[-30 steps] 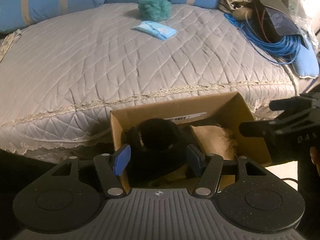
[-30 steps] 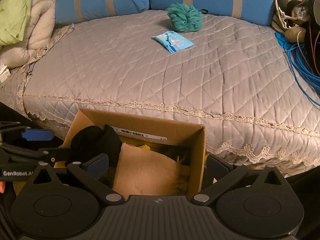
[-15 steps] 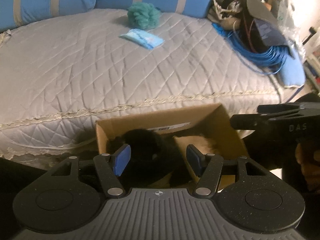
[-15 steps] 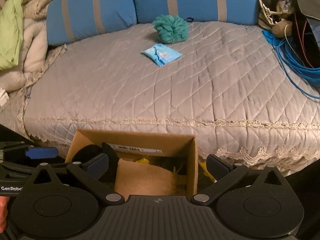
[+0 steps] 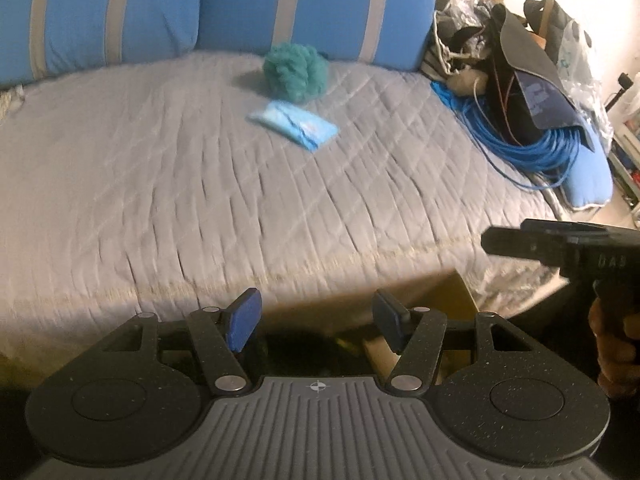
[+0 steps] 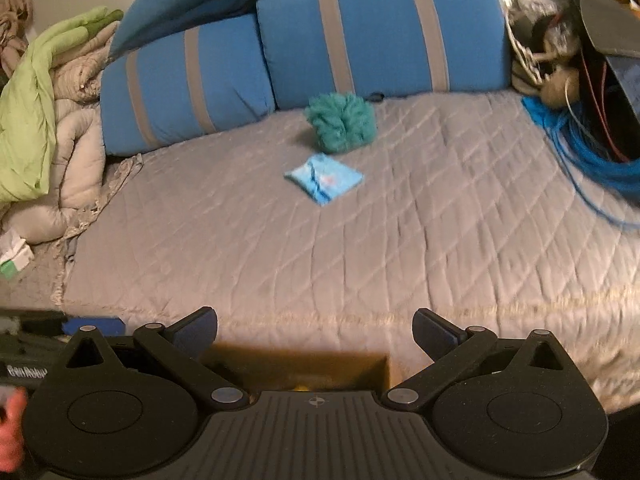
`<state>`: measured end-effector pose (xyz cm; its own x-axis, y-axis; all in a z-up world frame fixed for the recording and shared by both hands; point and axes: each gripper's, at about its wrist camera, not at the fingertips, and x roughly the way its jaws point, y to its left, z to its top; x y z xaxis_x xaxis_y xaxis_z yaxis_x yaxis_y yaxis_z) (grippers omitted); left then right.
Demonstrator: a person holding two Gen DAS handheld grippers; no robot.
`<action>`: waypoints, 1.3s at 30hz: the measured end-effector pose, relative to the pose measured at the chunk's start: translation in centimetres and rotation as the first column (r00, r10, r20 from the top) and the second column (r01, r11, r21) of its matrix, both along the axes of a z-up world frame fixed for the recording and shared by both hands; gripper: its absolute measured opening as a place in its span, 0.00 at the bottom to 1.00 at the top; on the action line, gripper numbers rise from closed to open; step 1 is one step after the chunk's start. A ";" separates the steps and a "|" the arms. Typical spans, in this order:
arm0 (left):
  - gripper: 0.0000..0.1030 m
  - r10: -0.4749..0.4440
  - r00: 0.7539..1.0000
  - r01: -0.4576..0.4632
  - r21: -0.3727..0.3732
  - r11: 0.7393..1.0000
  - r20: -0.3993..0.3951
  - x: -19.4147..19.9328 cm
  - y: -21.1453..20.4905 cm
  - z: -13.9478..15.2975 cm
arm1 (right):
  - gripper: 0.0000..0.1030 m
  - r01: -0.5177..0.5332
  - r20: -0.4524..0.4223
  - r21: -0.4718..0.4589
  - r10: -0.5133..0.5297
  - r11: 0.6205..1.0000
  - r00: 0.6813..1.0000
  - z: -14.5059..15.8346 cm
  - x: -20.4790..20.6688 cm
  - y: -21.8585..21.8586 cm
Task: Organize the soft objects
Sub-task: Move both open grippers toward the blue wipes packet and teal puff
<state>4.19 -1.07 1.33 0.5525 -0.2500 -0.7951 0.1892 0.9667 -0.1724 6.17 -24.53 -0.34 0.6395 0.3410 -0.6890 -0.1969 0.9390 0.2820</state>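
A teal fluffy ball (image 5: pixel 295 65) (image 6: pixel 341 122) lies on the grey quilt by the blue pillows. Just in front of it lies a light-blue soft packet (image 5: pixel 294 125) (image 6: pixel 324 178). My left gripper (image 5: pixel 315 321) stands open and empty, above the near edge of the bed. My right gripper (image 6: pixel 315 334) also stands open and empty. Both are far from the two soft things. A cardboard box (image 5: pixel 456 300) (image 6: pixel 300 368) sits below the grippers at the foot of the bed; only its top edge and a dark soft thing inside show.
The grey quilted bed (image 6: pixel 360 248) is bare between the box and the packet. Blue striped pillows (image 6: pixel 380 32) line the back. A coiled blue cable (image 5: pixel 532 148) and bags clutter the right; a green and beige duvet (image 6: pixel 36 112) is heaped at the left.
Both grippers rose and tilted up toward the bed. The box has slid to the bottom edge of both views, and the teal ball and packet appear nearer. The jaws kept their width.
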 end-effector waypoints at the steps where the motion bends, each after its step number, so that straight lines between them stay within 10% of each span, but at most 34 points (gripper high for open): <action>1: 0.59 -0.001 1.000 0.001 0.011 1.000 0.016 0.6 0.0 0.2 | 1.00 -0.005 0.012 -0.015 0.005 1.000 1.000 0.0 0.4 0.1; 39: 0.59 0.079 0.985 -0.090 0.068 0.994 0.156 14.8 1.2 -0.1 | 1.00 -0.172 0.143 -0.235 0.209 0.957 0.967 -4.0 12.1 2.4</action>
